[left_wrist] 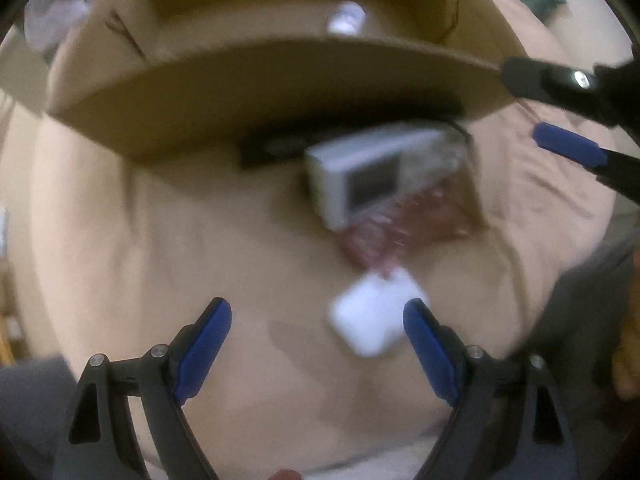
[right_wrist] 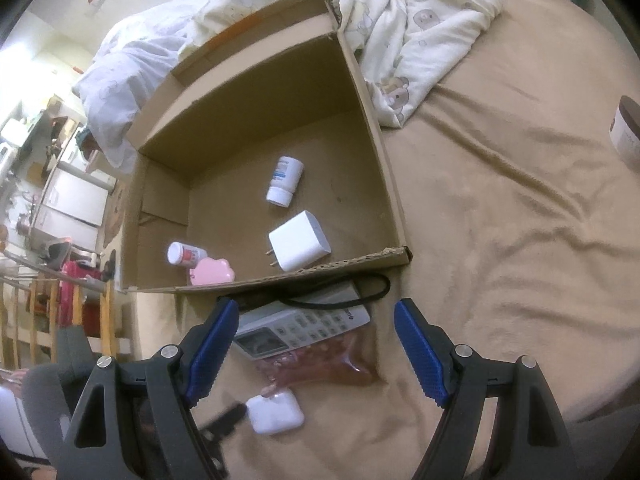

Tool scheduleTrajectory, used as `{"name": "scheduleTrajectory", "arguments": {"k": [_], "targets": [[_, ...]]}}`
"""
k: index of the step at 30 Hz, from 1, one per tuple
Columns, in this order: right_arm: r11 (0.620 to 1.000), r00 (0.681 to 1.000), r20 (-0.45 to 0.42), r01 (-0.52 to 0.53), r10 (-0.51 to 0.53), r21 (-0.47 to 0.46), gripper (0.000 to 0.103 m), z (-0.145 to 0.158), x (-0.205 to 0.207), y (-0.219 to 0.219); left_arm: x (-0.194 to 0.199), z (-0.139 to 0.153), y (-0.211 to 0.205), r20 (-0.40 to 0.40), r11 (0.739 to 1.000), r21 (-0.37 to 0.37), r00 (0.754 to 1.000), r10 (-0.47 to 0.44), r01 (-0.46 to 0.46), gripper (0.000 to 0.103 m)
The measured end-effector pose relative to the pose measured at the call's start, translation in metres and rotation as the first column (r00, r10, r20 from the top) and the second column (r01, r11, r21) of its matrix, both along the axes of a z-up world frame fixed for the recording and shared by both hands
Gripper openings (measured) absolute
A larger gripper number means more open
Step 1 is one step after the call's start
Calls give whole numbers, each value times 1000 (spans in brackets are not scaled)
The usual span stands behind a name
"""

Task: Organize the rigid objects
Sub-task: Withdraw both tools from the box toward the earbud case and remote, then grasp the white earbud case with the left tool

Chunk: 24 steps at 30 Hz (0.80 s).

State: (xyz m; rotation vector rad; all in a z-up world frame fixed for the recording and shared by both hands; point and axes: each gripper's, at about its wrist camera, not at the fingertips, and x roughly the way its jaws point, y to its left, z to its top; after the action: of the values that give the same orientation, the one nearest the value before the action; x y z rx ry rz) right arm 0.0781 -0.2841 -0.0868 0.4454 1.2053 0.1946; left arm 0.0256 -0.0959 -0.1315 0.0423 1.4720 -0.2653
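From my feed it's all bed [right_wrist: 500, 208] under a tan sheet, a rumpled bear-print duvet [right_wrist: 404, 28] bunched at 12 o'clock, pale walls [right_wrist: 52, 16] and cluttered white cabinets [right_wrist: 72, 196] round 9 o'clock.

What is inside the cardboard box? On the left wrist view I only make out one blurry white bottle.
Observer: Four things lie in the cardboard box: a blue-labelled bottle, a white charger, a red-labelled bottle and a pink case.
Operator: Is anything on the bed outside my view?
Observer: Yes, a brown-lidded jar stands far off to the right of the box.
Operator: Is the right claw holding something?
Observer: No. The right claw is open and empty, above the grey keypad device.
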Motion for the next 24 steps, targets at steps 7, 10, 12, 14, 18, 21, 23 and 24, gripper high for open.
{"name": "scheduleTrajectory", "arguments": {"k": [7,10,12,14,18,21,23,24], "targets": [[1000,1000,-9,17,-17,14,85,-1,2,-5,-11,-22,-14,-94,972,51,967,235,-231,86],[1000,1000,-8,16,-16,20,85,-1,1,-5,-16,-25,-19,-82,949,86,947,310,-303,87],[999,1000,-8,16,-16,34,85,-1,1,-6,-17,-28,-25,-80,943,113,943,322,-312,87],[999,1000,-6,16,-16,41,85,0,2,-6,-17,-32,-31,-82,941,137,943,322,-309,87],[999,1000,-7,12,-11,48,85,1,2,-5,-17,-34,-33,-78,939,142,942,326,-313,81],[999,1000,-7,12,-12,53,85,1,1,-6,-15,-29,-30,-67,957,126,960,273,-263,57],[998,1000,-6,17,-17,60,85,2,1,-8,-13,-29,-28,-86,966,112,966,242,-232,57],[998,1000,-7,19,-19,62,85,2,1,-8,-12,-28,-26,-89,968,109,968,237,-227,57]]}}
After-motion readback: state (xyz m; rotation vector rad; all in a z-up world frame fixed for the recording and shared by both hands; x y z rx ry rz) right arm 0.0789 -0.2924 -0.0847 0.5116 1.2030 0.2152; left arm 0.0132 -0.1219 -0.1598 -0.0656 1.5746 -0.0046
